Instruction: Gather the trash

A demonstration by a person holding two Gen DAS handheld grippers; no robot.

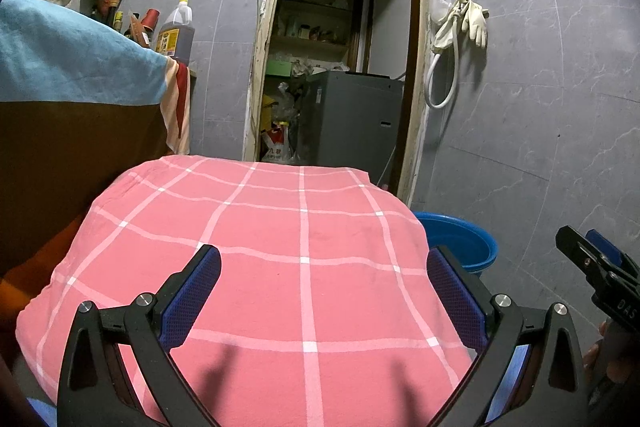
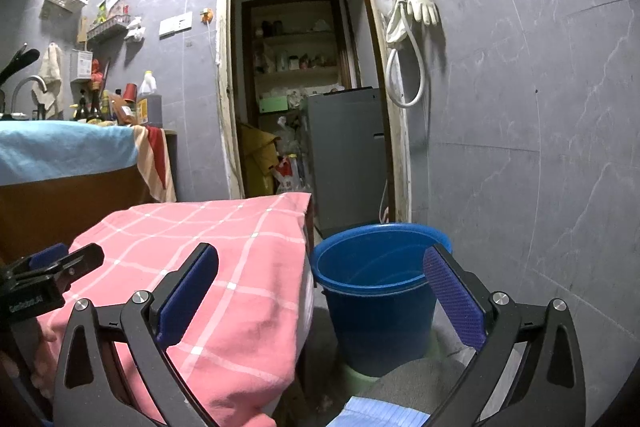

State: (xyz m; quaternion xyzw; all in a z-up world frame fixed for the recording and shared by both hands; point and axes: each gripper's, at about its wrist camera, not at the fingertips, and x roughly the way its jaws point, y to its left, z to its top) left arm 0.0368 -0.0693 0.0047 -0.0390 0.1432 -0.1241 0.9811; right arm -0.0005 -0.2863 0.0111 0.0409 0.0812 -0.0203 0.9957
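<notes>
Soft matt pink checked cloth (image 1: 280,267) under the claw, glossy blue plastic bucket (image 2: 376,307) just right of it, smooth grey wall tiles (image 1: 540,107) beyond.

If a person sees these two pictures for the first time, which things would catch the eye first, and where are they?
Probably the pink checked cloth, which covers the surface under the open left gripper and fills the lower left-wrist view. Next, the blue bucket on the floor to the right of that cloth, seen between the fingers of the open right gripper. Behind, a dark doorway opens in the grey tiled wall, with pale rubber gloves hanging beside it.
</notes>
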